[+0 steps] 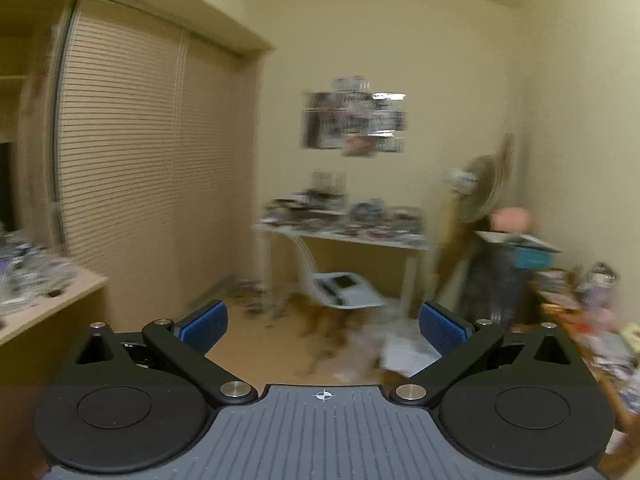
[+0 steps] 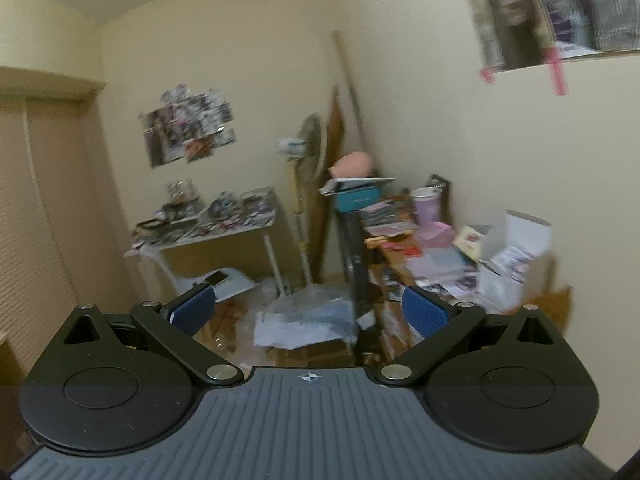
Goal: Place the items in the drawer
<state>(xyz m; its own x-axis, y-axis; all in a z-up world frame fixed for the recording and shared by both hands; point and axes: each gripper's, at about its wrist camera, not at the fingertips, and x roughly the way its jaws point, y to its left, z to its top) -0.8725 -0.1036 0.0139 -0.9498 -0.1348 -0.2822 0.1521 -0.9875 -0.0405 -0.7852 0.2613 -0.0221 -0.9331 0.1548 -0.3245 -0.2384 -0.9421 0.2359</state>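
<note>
My left gripper [image 1: 323, 328] is open, its blue pads [image 1: 204, 326] wide apart with nothing between them; it is held high and points across the room. My right gripper [image 2: 308, 312] is open too, with empty blue pads [image 2: 426, 312], and faces the room's far corner. No drawer shows in either view. Loose items lie in blurred piles on a white table [image 1: 344, 236] [image 2: 200, 236] and on a wooden desk [image 2: 440, 264] at the right. Both views are smeared by motion.
Closed blinds [image 1: 140, 160] cover the left wall. A white chair [image 1: 344, 288] stands under the white table. A standing fan [image 2: 312, 148] and a dark stand [image 2: 356, 256] fill the corner. Papers and plastic [image 2: 308, 316] litter the floor. A cluttered counter [image 1: 36, 284] sits at left.
</note>
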